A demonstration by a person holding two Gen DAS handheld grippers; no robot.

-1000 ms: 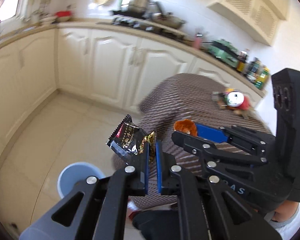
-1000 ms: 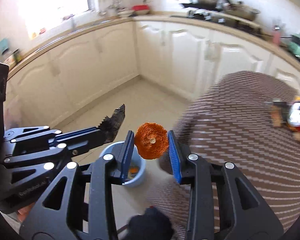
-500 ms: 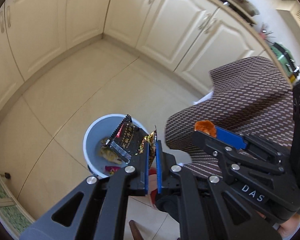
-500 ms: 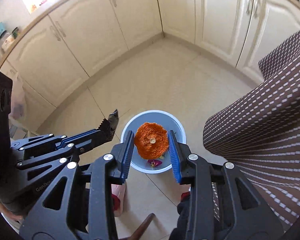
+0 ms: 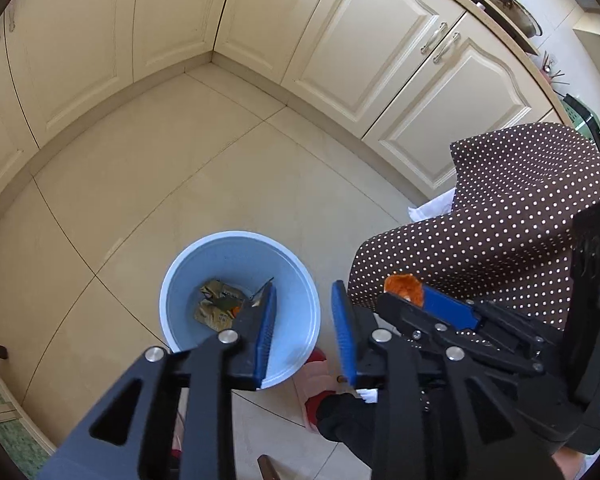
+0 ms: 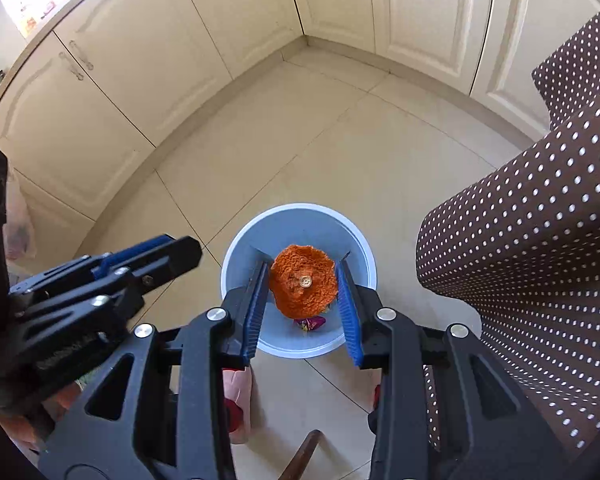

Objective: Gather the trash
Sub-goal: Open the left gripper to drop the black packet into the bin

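A light blue bin (image 5: pixel 240 256) stands on the tiled floor; it also shows in the right wrist view (image 6: pixel 300 216). My left gripper (image 5: pixel 304 296) is open and empty above the bin's right side. Wrappers (image 5: pixel 218 306) lie in the bin's bottom, the black snack wrapper among them. My right gripper (image 6: pixel 303 276) is shut on an orange peel (image 6: pixel 303 286) and holds it over the bin. The peel's edge (image 5: pixel 404 288) shows in the left wrist view, to the right of the bin. A pink wrapper (image 6: pixel 310 324) lies in the bin below the peel.
A table with a brown dotted cloth (image 5: pixel 520 220) hangs at the right, close to the bin; it also shows in the right wrist view (image 6: pixel 540 240). Cream cabinets (image 5: pixel 360 40) line the floor's far side. A red-and-pink slipper (image 5: pixel 318 384) is beside the bin.
My left gripper has opened and the black snack wrapper has dropped into the bin. Both grippers have tilted down over the bin. The right gripper still grips the peel.
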